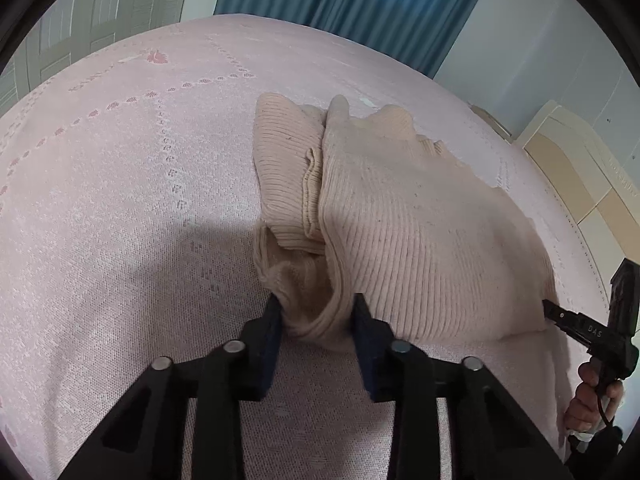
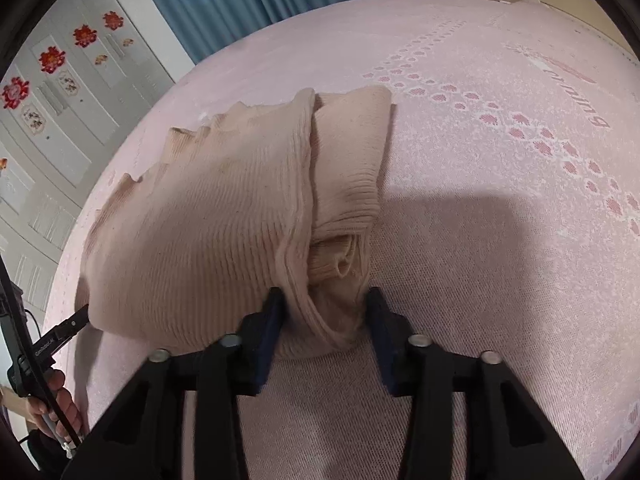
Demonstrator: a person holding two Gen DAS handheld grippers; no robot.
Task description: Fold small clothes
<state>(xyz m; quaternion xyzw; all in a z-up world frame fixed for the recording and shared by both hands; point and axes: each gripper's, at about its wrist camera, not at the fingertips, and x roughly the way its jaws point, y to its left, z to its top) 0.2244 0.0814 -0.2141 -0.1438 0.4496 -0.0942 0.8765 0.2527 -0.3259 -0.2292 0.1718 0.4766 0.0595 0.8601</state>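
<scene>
A beige ribbed knit sweater (image 1: pixel 400 216) lies partly folded on the pink bed cover (image 1: pixel 120 200), a sleeve laid along one side. My left gripper (image 1: pixel 316 316) has a bunched corner of the sweater's near edge between its fingers. My right gripper (image 2: pixel 324 312) has the other near corner of the sweater (image 2: pixel 200 220) between its fingers. Each gripper also shows in the other's view at the sweater's far corner: the right gripper (image 1: pixel 552 308), the left gripper (image 2: pixel 82 314).
The pink bed cover (image 2: pixel 500 220) has rows of darker pink paw prints. Blue curtains (image 1: pixel 360 0) hang behind the bed. A cream headboard (image 1: pixel 580 168) stands at the right, and a white wardrobe with red flower stickers (image 2: pixel 52 60) at the left of the right wrist view.
</scene>
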